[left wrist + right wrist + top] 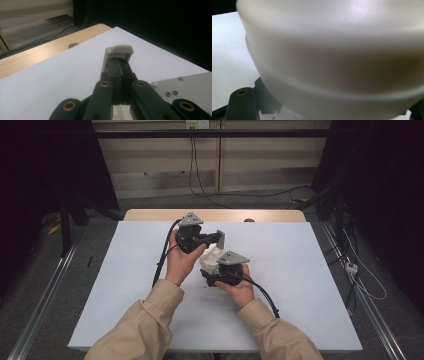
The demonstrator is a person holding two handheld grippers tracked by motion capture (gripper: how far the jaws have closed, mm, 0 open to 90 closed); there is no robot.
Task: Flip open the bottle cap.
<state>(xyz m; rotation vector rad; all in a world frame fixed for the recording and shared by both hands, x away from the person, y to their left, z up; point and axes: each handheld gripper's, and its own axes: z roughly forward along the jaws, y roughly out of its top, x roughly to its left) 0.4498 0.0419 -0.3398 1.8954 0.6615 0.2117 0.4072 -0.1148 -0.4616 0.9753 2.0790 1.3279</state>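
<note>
- High view: a white plastic piece (pixel 211 258) hangs above the table (pixel 300 285), between both grippers.
- Right gripper (pixel 216 274) fingers are clenched on its body; left gripper (pixel 219 239) fingers are pinched on its upright tab (pixel 119 51).
- Picking up looks done; pulling apart or setting down remains.

We see a table (pixel 150 215) of pale, matt wood grain along its far edge, covered by a smooth, matt white sheet (pixel 300 285) that looks like paper or thin board. The left hand-held gripper (pixel 120 71) has matt black plastic jaws with brass-coloured bushings; its pads pinch a smooth off-white plastic piece (pixel 119 50). The white vessel (pixel 337 57) appears glossy and smooth. The sleeves (pixel 145 325) are matt beige cloth.
</note>
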